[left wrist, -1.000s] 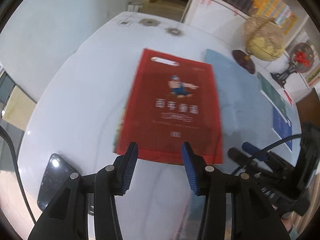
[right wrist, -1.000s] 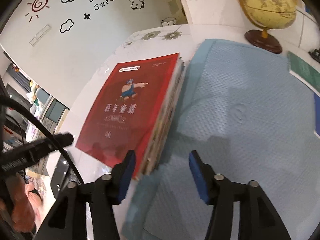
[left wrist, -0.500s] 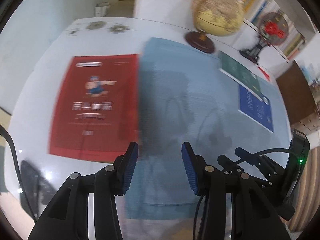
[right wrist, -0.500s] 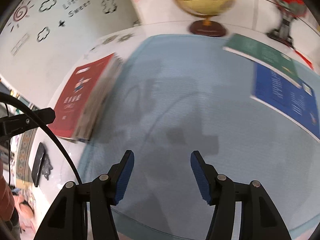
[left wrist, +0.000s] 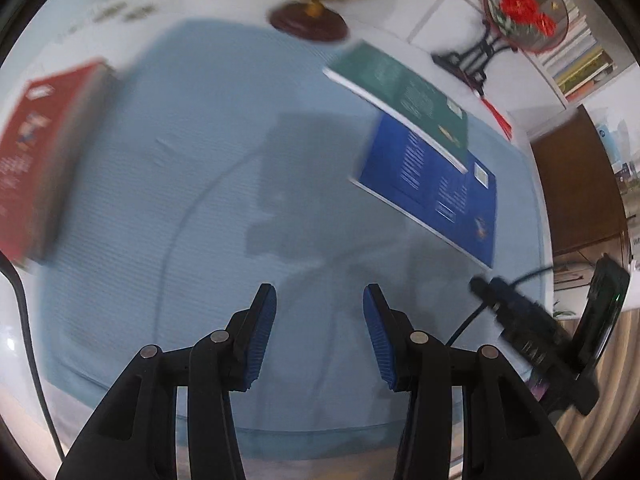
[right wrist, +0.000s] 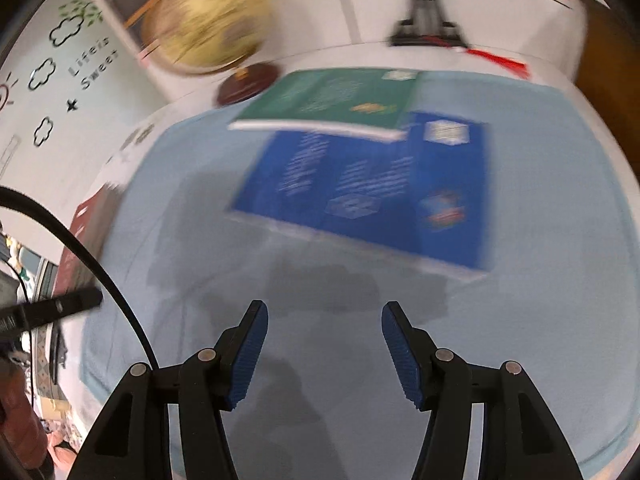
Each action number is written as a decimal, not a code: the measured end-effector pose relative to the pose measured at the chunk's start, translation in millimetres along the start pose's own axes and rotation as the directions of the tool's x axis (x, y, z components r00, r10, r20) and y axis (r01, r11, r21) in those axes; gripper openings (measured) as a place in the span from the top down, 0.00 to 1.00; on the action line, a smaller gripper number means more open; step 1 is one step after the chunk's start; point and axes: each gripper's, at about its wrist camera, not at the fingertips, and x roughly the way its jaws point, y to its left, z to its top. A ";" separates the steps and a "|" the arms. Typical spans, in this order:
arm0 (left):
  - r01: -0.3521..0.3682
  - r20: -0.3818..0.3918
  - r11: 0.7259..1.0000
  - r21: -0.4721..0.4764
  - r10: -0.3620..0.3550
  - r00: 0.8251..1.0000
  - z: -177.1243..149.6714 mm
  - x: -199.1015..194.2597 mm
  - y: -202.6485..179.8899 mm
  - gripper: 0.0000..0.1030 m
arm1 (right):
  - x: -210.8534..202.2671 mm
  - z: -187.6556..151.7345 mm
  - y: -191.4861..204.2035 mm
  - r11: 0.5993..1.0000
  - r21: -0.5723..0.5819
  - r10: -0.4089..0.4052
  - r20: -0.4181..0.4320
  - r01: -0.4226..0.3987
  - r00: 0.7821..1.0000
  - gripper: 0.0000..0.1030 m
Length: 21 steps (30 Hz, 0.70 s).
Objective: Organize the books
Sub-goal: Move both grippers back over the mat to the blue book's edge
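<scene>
Left view: my left fingers (left wrist: 319,312) stand part open, holding nothing, over the blue mat (left wrist: 192,184). The blue book (left wrist: 432,184) lies ahead to the right, the green book (left wrist: 400,88) overlapping its far edge, the red book (left wrist: 36,160) far left.

Right view: my right fingers (right wrist: 324,332) are opening, nothing between them; the blue book (right wrist: 360,192) lies straight ahead, apart from them.

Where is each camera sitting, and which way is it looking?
Left wrist view: sits on the left gripper, looking down over its open, empty fingers at the blue mat; the right gripper shows at the right edge.
Right wrist view: sits on the right gripper, jaws opening and empty, looking down at the blue book under the green book.
Both views share the mat, both books, the red book and the globe.
</scene>
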 end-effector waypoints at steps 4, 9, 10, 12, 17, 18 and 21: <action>0.006 -0.035 0.999 -0.035 -0.008 0.999 -24.2 31.3 -47.2 0.58 | 3.8 32.8 -66.9 1.000 0.001 -0.024 -0.007 0.024 1.000 0.35; 0.002 -0.074 0.996 -0.089 -0.008 0.997 -54.6 50.0 -75.0 0.58 | 25.9 99.7 -108.1 0.999 -0.028 -0.026 -0.007 0.025 1.000 0.33; -0.007 -0.067 0.996 -0.084 0.001 0.998 -55.2 51.7 -78.6 0.58 | 34.4 114.9 -106.8 0.998 -0.054 -0.028 -0.005 0.027 1.000 0.33; -0.028 -0.044 0.997 -0.075 0.024 0.999 -49.2 56.9 -85.5 0.58 | 49.0 133.8 -101.1 0.994 -0.106 0.013 -0.019 -0.015 1.000 0.33; -0.017 0.032 0.996 -0.093 0.021 0.999 -19.4 72.1 -95.0 0.59 | 82.5 153.3 -74.7 0.959 -0.268 0.080 -0.064 -0.094 0.995 0.33; -0.027 0.046 0.996 -0.089 0.031 0.998 -16.2 73.2 -96.4 0.59 | 87.8 153.9 -70.4 0.950 -0.300 0.073 -0.058 -0.088 0.996 0.33; -0.017 0.056 0.996 -0.085 0.022 0.998 -8.2 86.0 -100.8 0.58 | 95.1 155.3 -65.7 0.935 -0.348 0.058 -0.045 -0.070 0.997 0.33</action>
